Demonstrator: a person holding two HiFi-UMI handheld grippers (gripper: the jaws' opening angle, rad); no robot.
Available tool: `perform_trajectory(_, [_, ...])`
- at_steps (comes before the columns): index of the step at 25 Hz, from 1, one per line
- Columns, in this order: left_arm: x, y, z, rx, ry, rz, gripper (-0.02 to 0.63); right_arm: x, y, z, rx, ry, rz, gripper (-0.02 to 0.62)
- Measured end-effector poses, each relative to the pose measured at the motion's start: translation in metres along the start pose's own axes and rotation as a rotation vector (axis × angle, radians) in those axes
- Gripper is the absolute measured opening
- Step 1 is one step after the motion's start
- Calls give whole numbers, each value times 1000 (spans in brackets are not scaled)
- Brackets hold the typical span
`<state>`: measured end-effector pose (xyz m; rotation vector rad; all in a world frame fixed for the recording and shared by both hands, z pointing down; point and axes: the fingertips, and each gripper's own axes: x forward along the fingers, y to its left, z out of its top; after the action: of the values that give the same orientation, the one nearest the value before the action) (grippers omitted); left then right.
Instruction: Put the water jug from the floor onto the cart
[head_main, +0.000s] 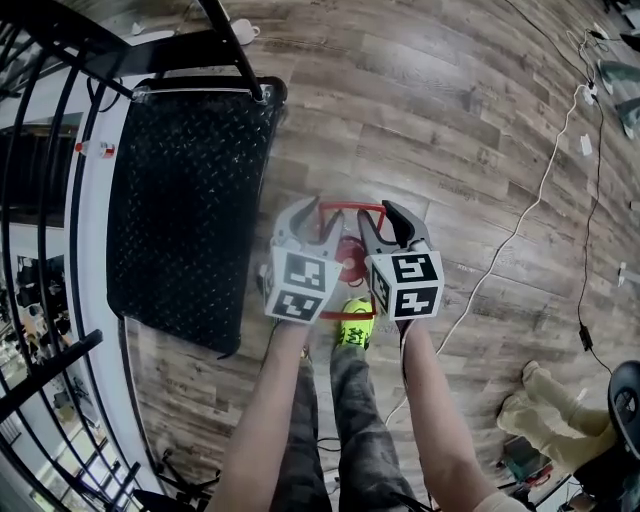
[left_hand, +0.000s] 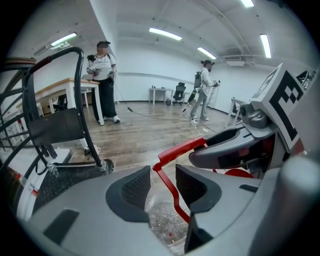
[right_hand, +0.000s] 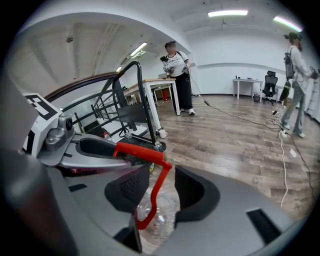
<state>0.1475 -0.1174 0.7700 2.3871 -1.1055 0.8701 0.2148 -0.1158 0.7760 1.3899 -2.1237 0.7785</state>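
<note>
Our left claw (left_hand: 162, 182) and right claw (right_hand: 161, 187) stand wide astride the red handle (head_main: 352, 208) of the jug (left_hand: 167, 220) below them, nothing gripped yet; lifting it onto the cart (head_main: 180, 200) to their left remains.

Brightly, evenly lit from ceiling strip lights (right_hand: 227, 13); heavy fisheye bending, dark vignetted corners; soft blur up close.

Beneath you, the brown wood-plank floor (head_main: 450, 120) carries the black diamond-plate platform cart (head_main: 180, 200) on your left. The clear plastic water jug with a red handle and cap (head_main: 350, 256) stands just beside its right edge. A white mug (head_main: 243, 30) sits near the cart's far end. A white cable (head_main: 520, 225) and a black cable (head_main: 592, 200) trail across the boards to your right.
</note>
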Motion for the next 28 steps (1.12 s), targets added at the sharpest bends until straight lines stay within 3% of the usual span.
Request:
perform_trajectory(12, [-1, 3, 9, 1, -51, 49, 137, -4, 3, 8, -5, -53, -7, 117])
perform_trajectory(19, [-15, 1, 14, 79, -73, 101, 117, -19, 10, 10, -6, -107, -3, 97])
perform_trajectory(28, [-36, 3, 25, 119, -137, 160, 107, -37, 25, 24, 3, -181, 45, 80])
